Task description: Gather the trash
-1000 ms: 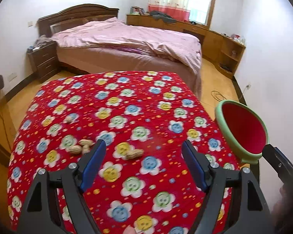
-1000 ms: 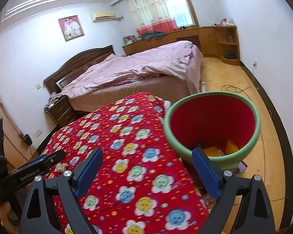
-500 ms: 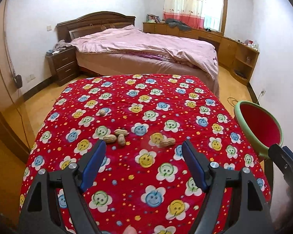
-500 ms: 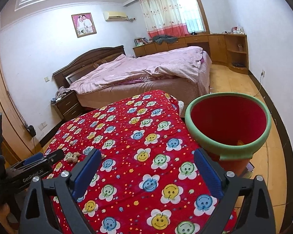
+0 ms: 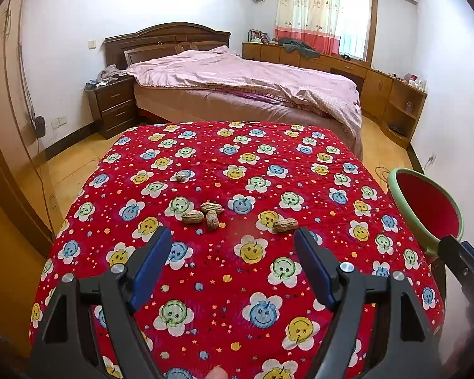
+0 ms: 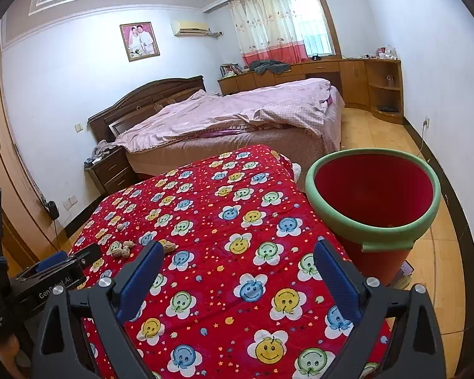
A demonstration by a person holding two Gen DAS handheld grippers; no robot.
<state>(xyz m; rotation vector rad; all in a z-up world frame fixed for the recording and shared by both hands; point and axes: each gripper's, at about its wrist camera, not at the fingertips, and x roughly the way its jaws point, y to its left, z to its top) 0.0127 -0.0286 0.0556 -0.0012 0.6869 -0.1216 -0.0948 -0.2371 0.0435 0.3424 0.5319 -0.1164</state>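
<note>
Peanuts (image 5: 207, 214) just ahead of left claw (image 5: 230, 246), released, level above surface (image 5: 224, 284); right claw (image 6: 237, 260) released, bin (image 6: 373, 221) front-right, bottom hidden.

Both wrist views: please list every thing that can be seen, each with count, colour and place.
Tan peanut shells: three, clustered mid-cloth.
Lone tan peanut shell: one, right of the cluster.
Round brown nut: one, farther back on the cloth.
Red cloth with smiley flowers: one, covering the table.
Red bin with green rim: one, off the table's right edge.
Bed with pink quilt: one, behind the table.
Dark wooden nightstand: one, left of the bed.
Framed portrait: one, on the wall.
Left gripper: black with blue pads, open.
Right gripper: same colours, open.
</note>
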